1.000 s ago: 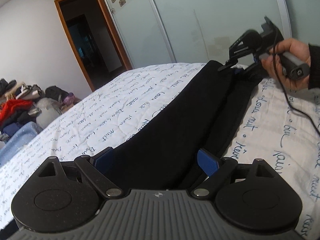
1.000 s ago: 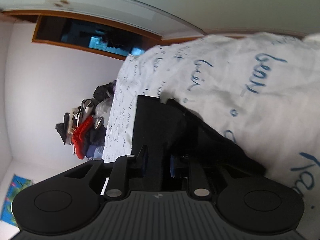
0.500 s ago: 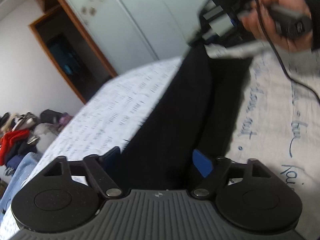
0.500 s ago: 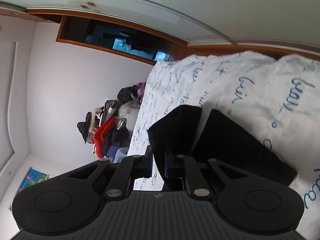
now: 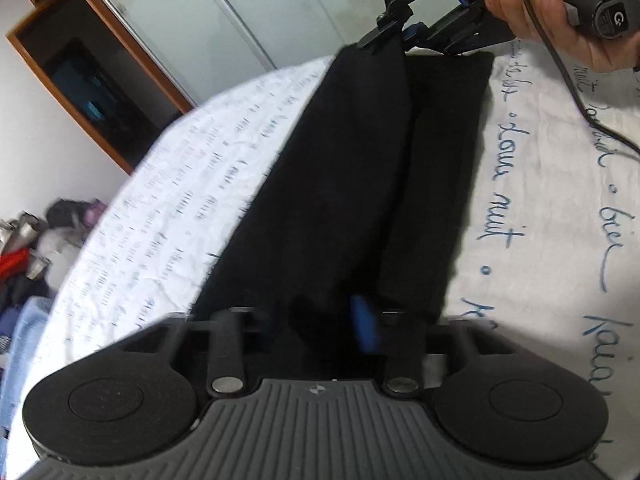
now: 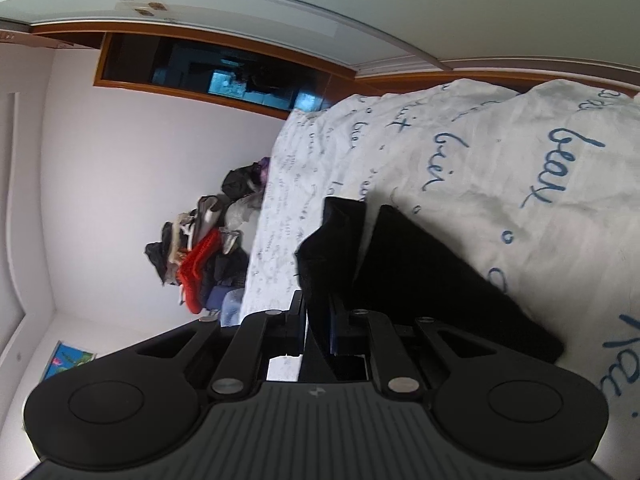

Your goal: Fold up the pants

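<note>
Black pants (image 5: 360, 168) lie stretched along a white bedspread with blue writing (image 5: 560, 220). My left gripper (image 5: 320, 320) is shut on the near end of the left leg, the fabric bunched between its jaws. My right gripper (image 5: 394, 40), held in a hand at the far end, is shut on the same leg's far edge and lifts it off the bed. In the right wrist view the pants (image 6: 420, 272) show as two black panels, one clamped in my right gripper (image 6: 318, 328), the other flat on the bedspread (image 6: 500, 168).
A wardrobe with pale sliding doors (image 5: 248, 12) stands behind the bed. A dark doorway with a wooden frame (image 5: 92, 80) is at the left. A pile of clothes (image 5: 24, 264) lies on the floor beside the bed. The right gripper's cable (image 5: 568, 84) trails over the bedspread.
My left gripper has closed on the near end of the pants leg. My right gripper has lifted the far end up off the bed. Both views have tilted.
</note>
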`<action>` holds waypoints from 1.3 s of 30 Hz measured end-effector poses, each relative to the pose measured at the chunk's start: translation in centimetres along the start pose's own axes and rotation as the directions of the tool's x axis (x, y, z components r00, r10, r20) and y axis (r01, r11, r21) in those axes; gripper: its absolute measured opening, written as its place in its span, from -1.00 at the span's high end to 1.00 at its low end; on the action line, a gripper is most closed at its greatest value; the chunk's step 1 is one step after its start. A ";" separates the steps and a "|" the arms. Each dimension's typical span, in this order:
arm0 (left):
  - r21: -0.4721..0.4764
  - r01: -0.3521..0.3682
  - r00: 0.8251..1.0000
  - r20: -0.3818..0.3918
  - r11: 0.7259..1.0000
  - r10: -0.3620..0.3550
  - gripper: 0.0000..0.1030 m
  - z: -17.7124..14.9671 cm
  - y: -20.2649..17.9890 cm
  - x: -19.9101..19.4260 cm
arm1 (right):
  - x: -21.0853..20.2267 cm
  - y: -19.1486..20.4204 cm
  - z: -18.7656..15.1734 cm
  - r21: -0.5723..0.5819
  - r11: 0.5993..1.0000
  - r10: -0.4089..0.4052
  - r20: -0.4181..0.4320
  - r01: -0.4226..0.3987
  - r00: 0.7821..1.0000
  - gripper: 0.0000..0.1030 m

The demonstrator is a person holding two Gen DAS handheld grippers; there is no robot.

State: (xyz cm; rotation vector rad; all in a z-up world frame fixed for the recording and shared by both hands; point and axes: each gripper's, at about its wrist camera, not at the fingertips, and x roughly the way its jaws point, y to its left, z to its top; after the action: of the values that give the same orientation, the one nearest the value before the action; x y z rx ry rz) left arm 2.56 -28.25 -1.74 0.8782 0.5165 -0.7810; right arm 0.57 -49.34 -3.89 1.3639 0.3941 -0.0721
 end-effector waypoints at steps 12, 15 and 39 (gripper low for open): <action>-0.173 0.102 0.995 0.042 0.980 -0.096 0.93 0.7 4.3 -2.2 | -0.5 0.0 -0.1 0.005 1.000 0.007 0.025 -0.008 1.000 0.90; -0.224 0.162 0.985 0.091 0.961 -0.145 0.93 0.7 5.6 -4.6 | -2.0 1.2 -0.3 -0.022 0.999 0.048 0.040 -0.047 0.998 0.90; -0.613 0.125 0.989 0.137 0.780 -0.051 -0.15 -10.4 9.3 -9.3 | -10.1 0.0 -1.8 -0.079 0.989 -0.102 0.256 0.126 0.961 0.81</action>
State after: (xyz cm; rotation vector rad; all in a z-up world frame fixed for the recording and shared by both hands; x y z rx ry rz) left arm 3.17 -12.25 3.41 0.1893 0.6669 -0.6748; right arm -9.30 -49.40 -0.91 1.2196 0.2588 -0.3155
